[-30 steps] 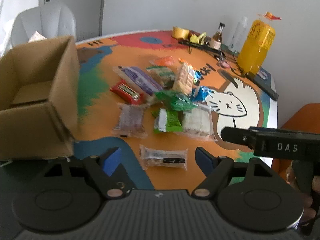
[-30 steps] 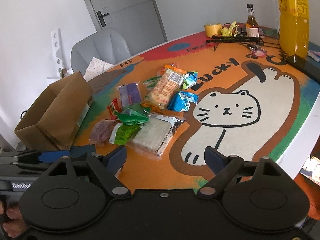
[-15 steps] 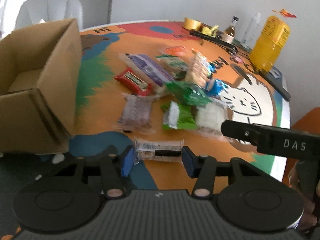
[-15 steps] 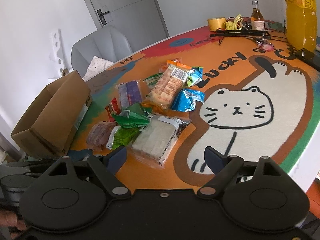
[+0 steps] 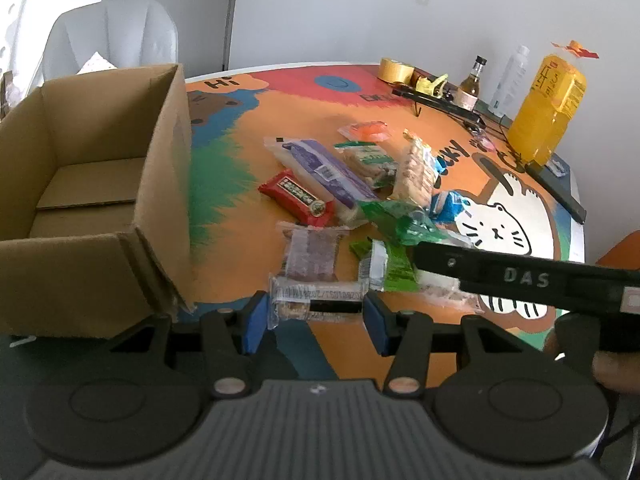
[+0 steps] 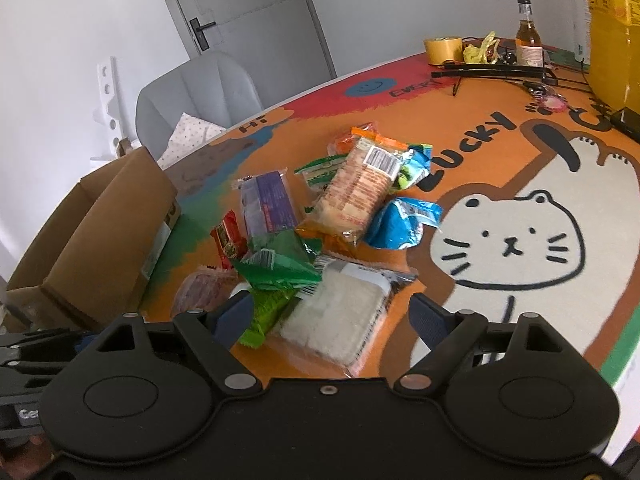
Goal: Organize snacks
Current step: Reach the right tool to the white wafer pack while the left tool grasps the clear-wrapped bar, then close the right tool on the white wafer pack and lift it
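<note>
My left gripper (image 5: pixel 316 317) is shut on a clear-wrapped snack bar (image 5: pixel 316 303), its blue pads pressing on the bar's two ends, low over the near part of the painted table (image 5: pixel 228 240). An open cardboard box (image 5: pixel 92 200) stands just to its left. A pile of snacks lies beyond: a purple pack (image 5: pixel 320 168), a red bar (image 5: pixel 298 196) and a green packet (image 5: pixel 400 220). My right gripper (image 6: pixel 332 316) is open, with a white cracker pack (image 6: pixel 340 316) lying between its fingers, untouched. Its black body (image 5: pixel 520 280) crosses the left wrist view.
A yellow juice bottle (image 5: pixel 548 116), a tape roll (image 5: pixel 394 70), a small glass bottle (image 6: pixel 528 36) and a black rack (image 6: pixel 496 70) stand at the table's far side. A grey chair (image 5: pixel 116 36) is behind the box (image 6: pixel 100 240). The table's edge runs close at the right.
The left jaws have closed from wide open onto the clear-wrapped bar. The right gripper has moved forward so the white cracker pack now lies between its fingers.
</note>
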### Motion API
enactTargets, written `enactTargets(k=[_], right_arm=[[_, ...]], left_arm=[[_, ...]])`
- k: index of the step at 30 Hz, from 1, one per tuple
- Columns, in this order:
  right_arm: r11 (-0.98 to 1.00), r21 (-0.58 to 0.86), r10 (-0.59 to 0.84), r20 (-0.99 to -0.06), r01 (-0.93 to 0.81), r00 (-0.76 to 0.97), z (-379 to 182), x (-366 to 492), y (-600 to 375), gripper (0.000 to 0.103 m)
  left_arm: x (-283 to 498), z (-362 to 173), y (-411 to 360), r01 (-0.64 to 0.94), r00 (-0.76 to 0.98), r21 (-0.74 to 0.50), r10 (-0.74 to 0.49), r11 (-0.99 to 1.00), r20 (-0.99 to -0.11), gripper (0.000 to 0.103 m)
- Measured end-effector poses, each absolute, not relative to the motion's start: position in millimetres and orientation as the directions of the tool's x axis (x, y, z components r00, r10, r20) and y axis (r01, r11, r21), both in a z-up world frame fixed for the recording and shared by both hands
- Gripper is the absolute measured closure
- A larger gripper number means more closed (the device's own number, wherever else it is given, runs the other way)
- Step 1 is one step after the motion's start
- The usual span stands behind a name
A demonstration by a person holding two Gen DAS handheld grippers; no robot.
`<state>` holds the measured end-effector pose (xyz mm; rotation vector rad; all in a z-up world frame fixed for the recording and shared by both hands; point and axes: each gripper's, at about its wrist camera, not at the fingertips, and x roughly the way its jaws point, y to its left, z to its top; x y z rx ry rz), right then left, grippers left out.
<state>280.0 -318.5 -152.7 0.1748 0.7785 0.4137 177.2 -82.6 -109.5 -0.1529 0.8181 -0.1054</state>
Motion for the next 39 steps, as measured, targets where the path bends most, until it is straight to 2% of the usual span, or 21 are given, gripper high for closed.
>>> enactTargets(k=[10, 17, 22, 28, 29, 30, 31, 39], right_arm=[[0.921, 0.266, 0.388, -0.675, -0.284, 0.628, -159, 290, -308, 0.017], [0.948, 0.2, 0.314, -0.696, -0.246, 0.646, -161, 283, -322, 0.026], [0.955, 0.182, 0.293, -0.694, -0.234, 0.658, -161, 279, -330, 0.04], [0.958, 0.14, 0.276, -0.701, -0.252, 0.658, -162, 281, -320, 0.037], [0.957, 0.123, 0.273, -0.699, -0.264, 0.661, -163, 280, -316, 0.04], [0.957, 0.099, 0.263, -0.696, -0.273, 0.668, -163, 279, -313, 0.052], [0.959, 0.069, 0.245, -0.694, -0.276, 0.677, -163, 278, -311, 0.055], [0.954, 0.145, 0.29, -0.664, -0.261, 0.689, -150, 270, -325, 0.057]], left_arm=[[187, -112, -77, 0.022, 0.675, -0.193, -0.157, 0.981, -0.721, 0.052], [191, -116, -81, 0.042, 0.669, -0.202, -0.178, 0.978, -0.722, 0.052], [194, -116, -85, 0.063, 0.668, -0.211, -0.198, 0.975, -0.717, 0.052], [192, -115, -84, 0.059, 0.674, -0.214, -0.197, 0.975, -0.712, 0.052], [192, -114, -83, 0.059, 0.676, -0.213, -0.196, 0.975, -0.711, 0.052], [191, -112, -83, 0.058, 0.679, -0.213, -0.195, 0.975, -0.708, 0.052], [190, -111, -82, 0.058, 0.682, -0.212, -0.194, 0.975, -0.705, 0.052], [183, -91, -81, 0.073, 0.715, -0.215, -0.201, 0.974, -0.669, 0.052]])
